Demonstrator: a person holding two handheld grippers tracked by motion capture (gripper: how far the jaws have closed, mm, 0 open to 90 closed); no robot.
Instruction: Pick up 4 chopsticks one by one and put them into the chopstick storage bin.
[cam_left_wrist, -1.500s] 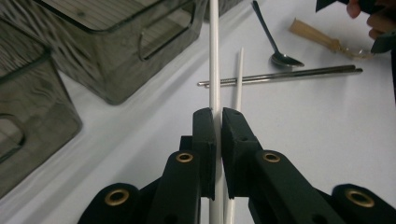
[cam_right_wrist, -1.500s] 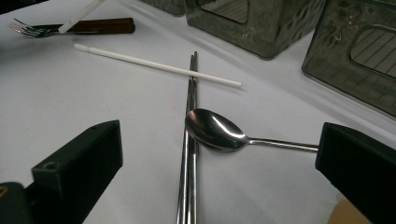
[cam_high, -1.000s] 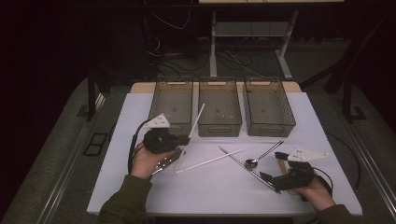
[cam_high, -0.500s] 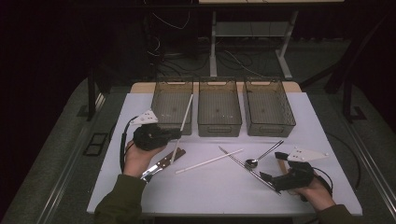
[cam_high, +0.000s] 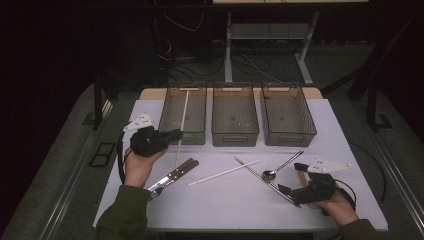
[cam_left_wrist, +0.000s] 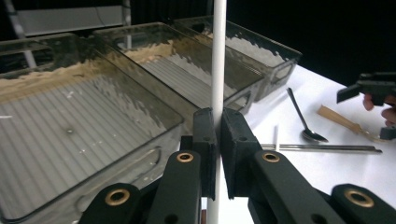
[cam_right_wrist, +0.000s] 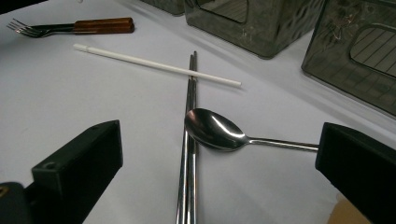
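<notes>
White chopstick (cam_left_wrist: 218, 70) was pinched by the left gripper (cam_left_wrist: 218, 140); it probably needed levelling over the left bin (cam_high: 184, 114). Right gripper (cam_right_wrist: 219, 154) stood spread.

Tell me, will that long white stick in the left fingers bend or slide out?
The white stick looks stiff: it stays straight though pinched at one spot. It seems light, since the left gripper holds it upright easily. Being thin, smooth and round, it might slip or swivel between the fingers.

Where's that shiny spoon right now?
In the high view the spoon lies right of centre on the table, its bowl touching the metal chopsticks, just ahead of the open right gripper.
</notes>
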